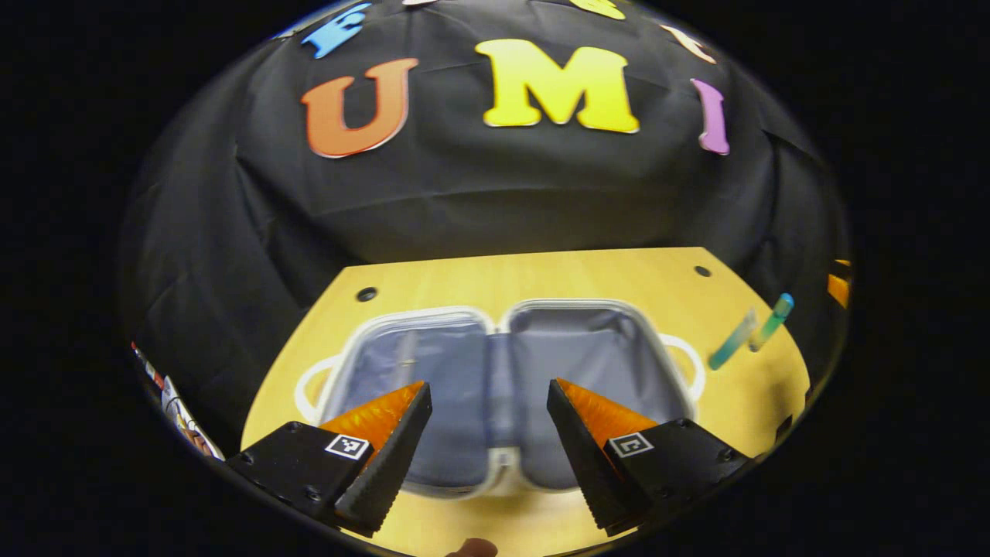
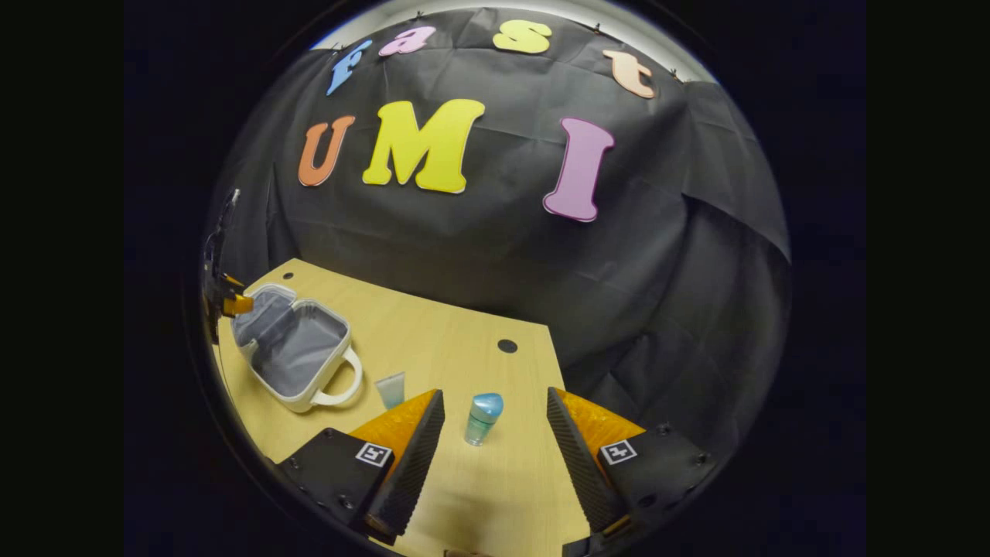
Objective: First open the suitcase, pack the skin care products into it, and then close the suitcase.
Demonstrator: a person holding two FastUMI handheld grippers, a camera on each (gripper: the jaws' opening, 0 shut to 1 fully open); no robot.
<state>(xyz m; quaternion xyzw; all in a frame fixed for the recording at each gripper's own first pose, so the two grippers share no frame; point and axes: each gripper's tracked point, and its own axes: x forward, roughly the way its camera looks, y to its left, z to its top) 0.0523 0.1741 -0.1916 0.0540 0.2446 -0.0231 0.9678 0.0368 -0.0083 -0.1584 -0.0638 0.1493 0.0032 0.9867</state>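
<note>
Lining up on the blue-capped bottle (image 2: 483, 418) — your right gripper (image 2: 495, 441) jaws are released, bottle between them, untouched. Advance, clamp its body. Left gripper (image 1: 489, 433) spread, empty, over the open suitcase (image 1: 495, 387).

No readable text stands on anything on the tabletop. The only signs are small square black-and-white coded markers, one on the body behind each finger: two on the left gripper (image 1: 489, 433) in the left gripper view and two on the right gripper (image 2: 495, 441) in the right gripper view. They carry block patterns, not letters or numbers. The small bottles and the open case bear no print that can be made out.
</note>
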